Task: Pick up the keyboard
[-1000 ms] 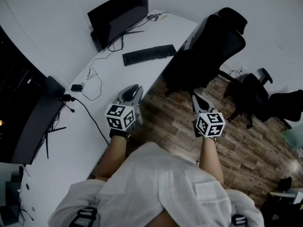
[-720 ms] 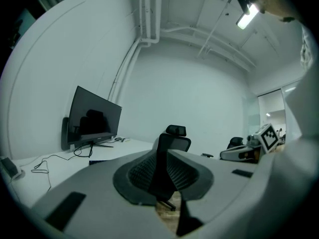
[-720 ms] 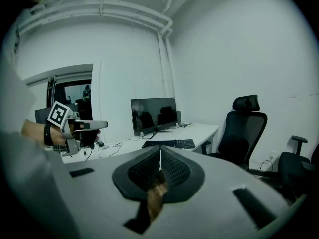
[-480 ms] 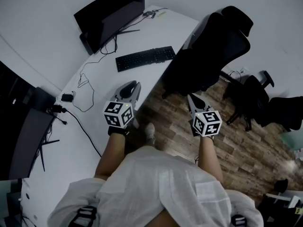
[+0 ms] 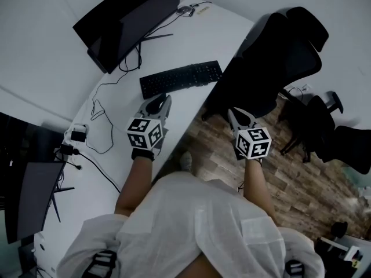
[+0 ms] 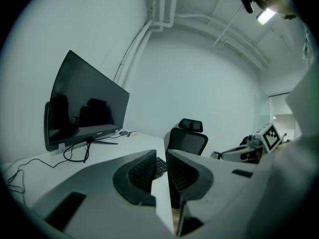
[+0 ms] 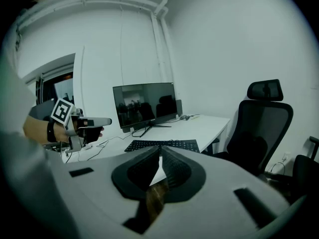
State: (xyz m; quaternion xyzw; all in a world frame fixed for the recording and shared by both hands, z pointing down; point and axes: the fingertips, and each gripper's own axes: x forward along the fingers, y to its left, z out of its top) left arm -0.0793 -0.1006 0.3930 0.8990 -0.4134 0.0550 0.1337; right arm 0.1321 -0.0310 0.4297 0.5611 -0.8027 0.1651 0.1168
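A black keyboard (image 5: 181, 79) lies flat on the white desk (image 5: 220, 36), in front of a dark monitor (image 5: 130, 22). My left gripper (image 5: 164, 100) hovers above the desk just short of the keyboard's near left end, shut and empty. In the left gripper view the keyboard (image 6: 160, 166) shows past the closed jaws. My right gripper (image 5: 232, 113) is over the wooden floor off the desk's edge, beside the chair, also shut with nothing in it. In the right gripper view the keyboard (image 7: 184, 145) lies ahead of the jaw tips (image 7: 160, 148).
A black office chair (image 5: 272, 57) stands pushed against the desk right of the keyboard. Cables (image 5: 107, 106) and a small adapter (image 5: 77, 135) trail on the desk to the left. A second monitor (image 5: 32, 196) is at far left. More chairs (image 5: 342, 138) stand at the right.
Both grippers have moved forward toward the desk; the keyboard and monitor now sit closer and larger in the head view. Neither gripper has taken hold of anything.
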